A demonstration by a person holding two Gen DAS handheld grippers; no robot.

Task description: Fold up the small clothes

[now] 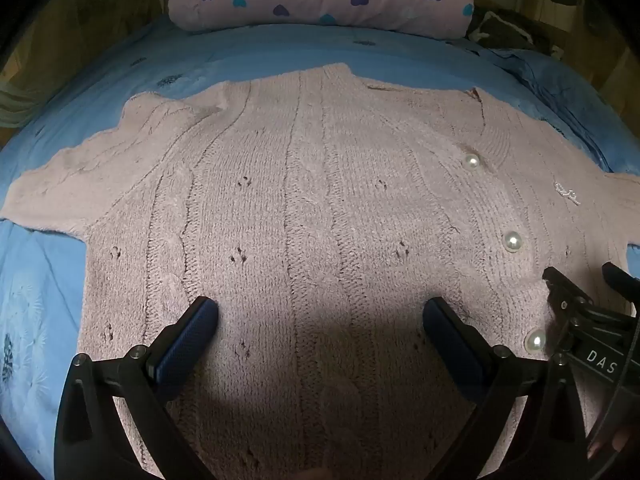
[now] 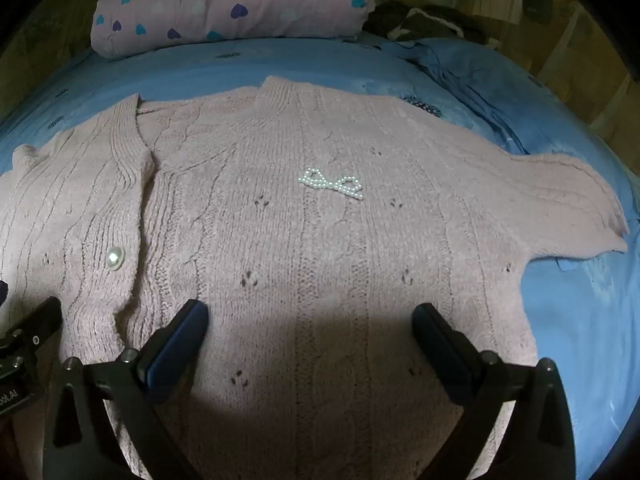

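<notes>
— Left wrist view first: what have you got under you?

— My left gripper (image 1: 320,316) hangs over a pale pink cable-knit cardigan (image 1: 312,208), spread flat and face up on a blue bedspread (image 1: 48,272). My two blue pads stand wide apart with nothing between them but knit below. Off to my right runs the button band with its pearl buttons (image 1: 513,241).

— And the other hand?

— My right gripper (image 2: 310,320) is just as wide, empty too, tilted down over the cardigan's other front panel. A small beaded bow (image 2: 331,183) sits on the chest ahead of it, and the short sleeve (image 2: 572,208) lies flat out to the right on the bedspread.

— Are the two close together?

— Side by side. Each one shows at the edge of the other's view, near the button band.

— Anything beyond the collar?

— A pink pillow with blue and purple hearts (image 2: 232,4) lies across the head of the bed, apart from the cardigan.
</notes>
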